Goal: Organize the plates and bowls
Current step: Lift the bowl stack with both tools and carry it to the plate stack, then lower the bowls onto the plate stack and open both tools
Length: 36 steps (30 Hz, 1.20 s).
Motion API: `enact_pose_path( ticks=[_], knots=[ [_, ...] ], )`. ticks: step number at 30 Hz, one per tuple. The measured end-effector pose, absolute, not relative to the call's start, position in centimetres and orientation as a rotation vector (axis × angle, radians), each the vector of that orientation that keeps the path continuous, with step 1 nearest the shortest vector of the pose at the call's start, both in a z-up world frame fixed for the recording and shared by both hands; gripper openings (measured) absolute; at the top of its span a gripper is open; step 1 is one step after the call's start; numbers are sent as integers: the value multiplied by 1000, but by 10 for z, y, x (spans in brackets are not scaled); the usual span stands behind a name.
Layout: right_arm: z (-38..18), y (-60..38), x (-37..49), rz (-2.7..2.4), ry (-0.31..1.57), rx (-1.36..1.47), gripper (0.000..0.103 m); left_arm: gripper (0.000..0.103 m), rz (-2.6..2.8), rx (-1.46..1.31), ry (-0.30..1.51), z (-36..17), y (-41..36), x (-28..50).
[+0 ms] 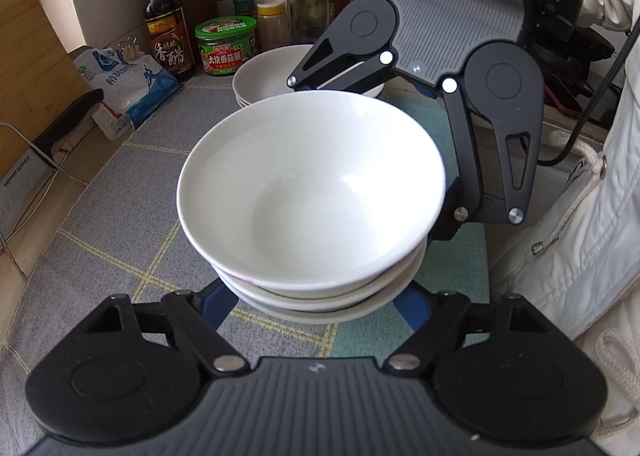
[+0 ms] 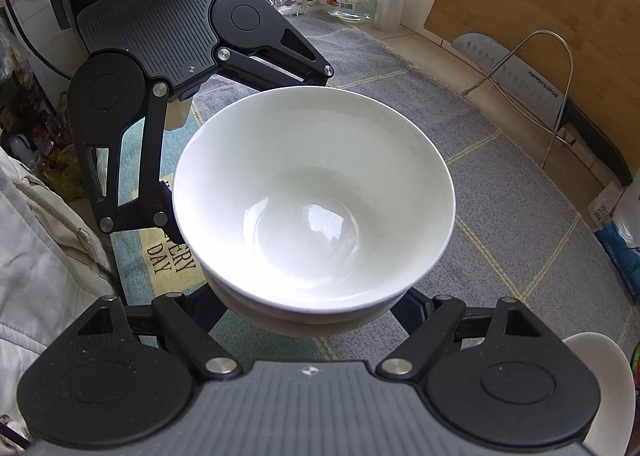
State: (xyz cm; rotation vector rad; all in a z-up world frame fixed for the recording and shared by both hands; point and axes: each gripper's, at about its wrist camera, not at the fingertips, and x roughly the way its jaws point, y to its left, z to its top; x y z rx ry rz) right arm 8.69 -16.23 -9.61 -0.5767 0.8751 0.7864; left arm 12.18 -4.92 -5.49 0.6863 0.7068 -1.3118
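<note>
Your left gripper (image 1: 316, 296) and right gripper (image 2: 312, 304) each clamp the bowl stack (image 1: 312, 192) from opposite sides, jaws partway open (fingertips hidden beneath).

Hidden or cut off: fingertips of the left gripper (image 1: 316, 304) and right gripper (image 2: 308, 308), masked by the stacked bowls (image 1: 312, 192); far bowl stack (image 1: 268, 74), partly covered by the opposite gripper; white plate (image 2: 604, 384), cropped at the right edge.

"SUPOR" on cleaver blade (image 2: 532, 82), "DAY" on mat (image 2: 168, 260), "香醋" on bottle (image 1: 166, 16)
</note>
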Motion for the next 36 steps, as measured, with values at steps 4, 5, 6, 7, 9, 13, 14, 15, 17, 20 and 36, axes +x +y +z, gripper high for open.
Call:
enact_pose_path(
  ticks=[4,5,6,7,9,13,14,15,17,20,36],
  knots=[
    [-87,-186,86,783,866,-588,89,83,-1306,682,682,-49,-70,121],
    [-84,-193,86,782,863,-589,88,83,-1304,680,676,-47,-76,122],
    [-82,-200,85,779,860,-592,88,83,-1302,680,670,-46,-80,121],
    [-80,-206,85,777,857,-595,89,83,-1301,679,661,-45,-88,121],
    [-75,-220,84,771,850,-604,88,83,-1301,677,653,-43,-101,120],
    [-67,-247,82,750,834,-622,88,83,-1306,674,634,-41,-128,121],
    [-66,-254,82,741,832,-627,89,83,-1308,677,628,-41,-134,122],
    [-64,-262,81,732,830,-629,88,83,-1313,682,620,-41,-143,123],
    [-61,-278,82,715,827,-628,88,83,-1322,688,605,-40,-158,127],
    [-58,-300,85,689,824,-624,89,83,-1333,704,579,-39,-180,133],
    [-83,-375,115,624,861,-608,89,83,-1355,733,590,-73,-252,161]
  ],
)
